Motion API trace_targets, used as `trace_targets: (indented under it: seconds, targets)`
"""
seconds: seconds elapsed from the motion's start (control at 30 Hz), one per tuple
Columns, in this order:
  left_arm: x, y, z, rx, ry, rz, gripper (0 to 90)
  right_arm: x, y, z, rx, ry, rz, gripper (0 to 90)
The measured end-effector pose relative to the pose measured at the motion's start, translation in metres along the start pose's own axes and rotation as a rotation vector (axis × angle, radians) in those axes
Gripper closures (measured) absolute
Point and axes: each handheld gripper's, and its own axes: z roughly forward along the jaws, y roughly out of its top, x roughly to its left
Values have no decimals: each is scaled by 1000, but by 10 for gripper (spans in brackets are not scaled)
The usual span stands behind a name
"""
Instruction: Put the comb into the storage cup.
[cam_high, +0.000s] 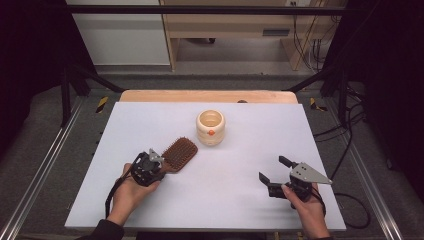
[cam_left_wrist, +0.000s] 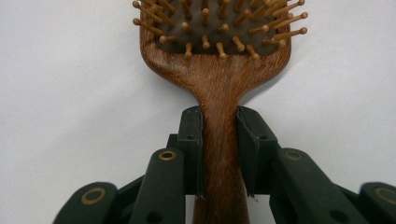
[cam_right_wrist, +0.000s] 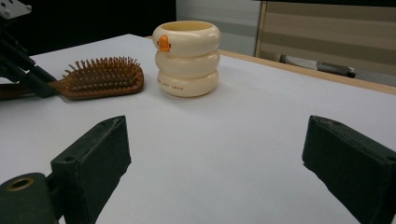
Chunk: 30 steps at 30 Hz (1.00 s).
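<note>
A brown wooden hairbrush (cam_high: 180, 153) lies bristles up on the white table, left of centre. My left gripper (cam_high: 159, 167) is shut on its handle. In the left gripper view both pads press the narrow handle just below the brush head (cam_left_wrist: 219, 70). A cream cup (cam_high: 210, 127) made of stacked rings, with a small orange mark, stands upright behind the brush. My right gripper (cam_high: 274, 168) is open near the front right, with nothing between its jaws. In the right gripper view the cup (cam_right_wrist: 187, 58) and the brush (cam_right_wrist: 100, 79) sit well ahead of the wide jaws.
The white table top (cam_high: 250, 145) ends at a wooden strip (cam_high: 207, 96) along the back. Metal frame rails run down both sides, and cables lie on the floor at the right. Bare table lies between the two grippers.
</note>
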Motion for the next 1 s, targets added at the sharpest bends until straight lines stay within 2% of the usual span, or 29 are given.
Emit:
trace_targets:
  seconds: [0.2, 0.27, 0.63, 0.77, 1.0]
  targets:
    - [1, 1, -4, -6, 11, 12, 722, 0, 0, 0, 0, 0, 0, 77]
    - [2, 1, -5, 1, 3, 9, 723, 0, 0, 0, -1, 0, 0, 77]
    - [7, 5, -10, 59, -49, -20, 722, 0, 0, 0, 1, 0, -1, 77]
    - [8, 7, -5, 110, -63, -18, 723, 0, 0, 0, 1, 0, -1, 77]
    - [9, 7, -2, 132, -74, -17, 721, 0, 0, 1, 4, 1, 0, 76]
